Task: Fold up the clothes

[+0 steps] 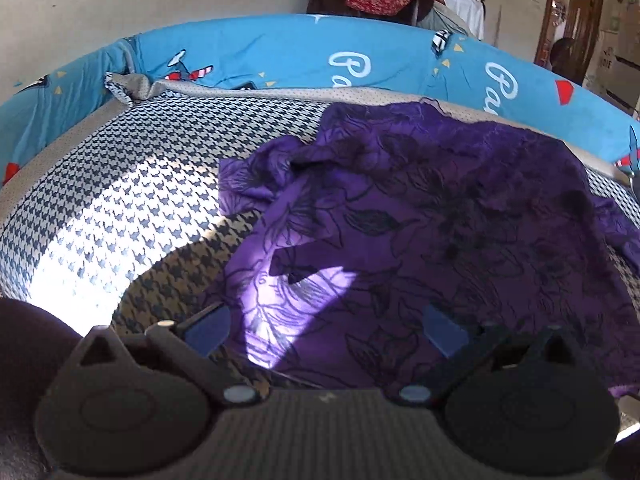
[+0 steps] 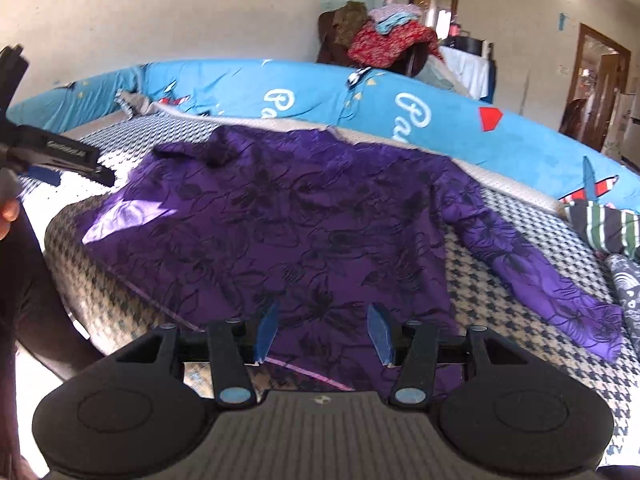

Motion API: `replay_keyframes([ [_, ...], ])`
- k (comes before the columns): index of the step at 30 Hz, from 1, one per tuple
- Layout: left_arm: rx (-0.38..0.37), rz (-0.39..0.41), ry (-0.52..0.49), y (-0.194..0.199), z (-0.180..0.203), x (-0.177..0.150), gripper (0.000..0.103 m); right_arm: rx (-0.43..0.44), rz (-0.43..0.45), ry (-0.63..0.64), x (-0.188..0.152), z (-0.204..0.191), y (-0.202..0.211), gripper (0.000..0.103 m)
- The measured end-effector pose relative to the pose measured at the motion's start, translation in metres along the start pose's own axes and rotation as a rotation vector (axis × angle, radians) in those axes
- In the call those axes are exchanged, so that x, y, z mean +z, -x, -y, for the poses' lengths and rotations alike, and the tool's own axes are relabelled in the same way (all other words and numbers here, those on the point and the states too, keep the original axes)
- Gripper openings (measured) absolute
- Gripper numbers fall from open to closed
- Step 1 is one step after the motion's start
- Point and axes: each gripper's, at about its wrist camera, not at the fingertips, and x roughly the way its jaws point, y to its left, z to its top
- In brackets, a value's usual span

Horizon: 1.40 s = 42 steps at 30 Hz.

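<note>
A purple top with a black flower print lies spread on the houndstooth bed cover, one long sleeve stretched toward the right. Its other sleeve is bunched at the left. My left gripper hovers open over the shirt's near left hem, holding nothing. It also shows at the left edge of the right wrist view, as the left gripper above the cover. My right gripper is open just above the near hem, its blue pads apart with only cloth below.
A blue printed bolster runs along the bed's far side. Striped and dark patterned clothes lie at the right. A pile of clothes sits on a chair behind. A person's dark sleeve is at the left.
</note>
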Motion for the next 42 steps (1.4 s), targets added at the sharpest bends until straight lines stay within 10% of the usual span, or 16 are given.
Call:
replay_keyframes([
  [10,-0.056,-0.116,-0.092,-0.019,0.014,-0.031,0.103,0.167,-0.209,0.077,-0.018,-0.047,-0.052,0.04],
  [29,-0.073,-0.184,-0.014,-0.065,0.009,-0.01,0.103,-0.007,-0.035,-0.072,0.026,-0.019,-0.083,0.035],
  [42,-0.018,-0.117,-0.016,-0.088,0.018,0.025,0.103,0.193,-0.073,0.094,0.007,-0.063,-0.068,0.035],
])
